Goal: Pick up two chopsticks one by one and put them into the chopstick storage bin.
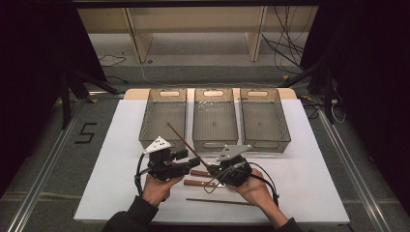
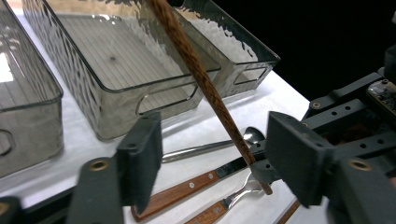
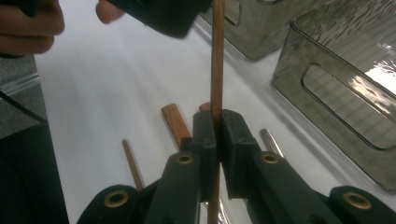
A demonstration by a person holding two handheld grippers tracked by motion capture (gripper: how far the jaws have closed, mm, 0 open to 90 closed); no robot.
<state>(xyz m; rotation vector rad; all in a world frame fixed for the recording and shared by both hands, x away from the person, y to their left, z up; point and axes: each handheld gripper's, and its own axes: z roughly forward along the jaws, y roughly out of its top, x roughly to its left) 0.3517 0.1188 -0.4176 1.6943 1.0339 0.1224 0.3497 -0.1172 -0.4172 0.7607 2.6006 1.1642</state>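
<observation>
My right gripper (image 3: 216, 125) is shut on the lower part of a brown wooden chopstick (image 3: 217, 56), which slants up and left over the table (image 1: 121, 145) toward the left bin (image 1: 163, 118). In the high view, the right gripper (image 1: 209, 167) is just right of my left gripper (image 1: 187, 161). The left gripper (image 2: 217, 140) stands open, and the chopstick (image 2: 201, 74) crosses the gap between its jaws without touching either. A second chopstick (image 1: 220, 201) lies flat near the front edge.
Three clear grey bins stand in a row at the back, the middle bin (image 1: 215, 116) and right bin (image 1: 263, 116) with nothing in them. A wooden-handled knife (image 2: 180, 191), a fork (image 2: 240, 193) and a spoon (image 2: 210, 147) lie under the grippers.
</observation>
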